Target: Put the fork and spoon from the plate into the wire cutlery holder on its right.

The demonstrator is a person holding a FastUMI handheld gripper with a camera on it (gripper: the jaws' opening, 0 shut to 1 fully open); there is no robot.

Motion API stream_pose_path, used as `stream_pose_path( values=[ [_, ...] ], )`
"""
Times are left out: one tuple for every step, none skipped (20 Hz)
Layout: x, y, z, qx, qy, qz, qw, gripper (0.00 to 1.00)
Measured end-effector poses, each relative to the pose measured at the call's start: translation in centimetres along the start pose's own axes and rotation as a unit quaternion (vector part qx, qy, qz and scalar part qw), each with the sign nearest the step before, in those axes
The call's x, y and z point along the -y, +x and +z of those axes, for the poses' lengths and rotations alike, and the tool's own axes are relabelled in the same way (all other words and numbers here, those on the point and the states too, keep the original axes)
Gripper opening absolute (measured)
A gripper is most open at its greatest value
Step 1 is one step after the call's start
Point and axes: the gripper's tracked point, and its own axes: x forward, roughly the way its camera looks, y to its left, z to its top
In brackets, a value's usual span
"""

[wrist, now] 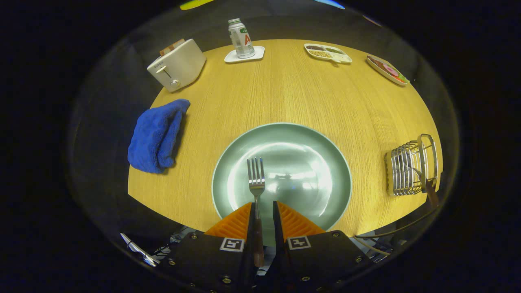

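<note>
We saw our gripper (263, 207) clamped on the fork (256, 179) above the green plate (325, 195) on the wooden table (285, 89) (wire cutlery holder (411, 167) on the right).

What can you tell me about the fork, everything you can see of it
The fork is silvery metal with four tines and a dark, wood-looking handle. It lies along the gripper, tines pointing ahead over the pale green plate. Its handle runs back between the two fingers, which stand close on either side; it lies nearer one finger, so I cannot tell if both press on it. Whether the tines touch the plate is unclear.
</note>
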Motion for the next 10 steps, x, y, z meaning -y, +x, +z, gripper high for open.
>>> stream_pose_path(
  values=[
    [0.0,0.2,-0.6,-0.009,-0.001,0.000,1.000,0.24],
    [0.0,0.6,-1.2,-0.018,-0.004,0.001,1.000,0.24],
    [-0.1,0.8,-1.3,-0.025,-0.005,0.004,1.000,0.24],
    [-0.3,1.1,-1.9,-0.034,-0.007,0.002,0.999,0.24],
    [-0.3,1.4,-2.5,-0.043,-0.009,0.003,0.999,0.24],
    [-0.3,1.6,-2.9,-0.051,-0.010,0.004,0.999,0.24],
    [-0.1,2.2,-2.9,-0.051,-0.013,0.003,0.999,0.25],
    [-0.3,2.7,-3.3,-0.051,-0.010,0.004,0.999,0.24],
    [-0.4,2.2,-3.2,-0.055,-0.010,0.007,0.998,0.10],
    [-0.4,1.9,-2.9,-0.050,-0.007,0.011,0.999,0.10]
  ],
)
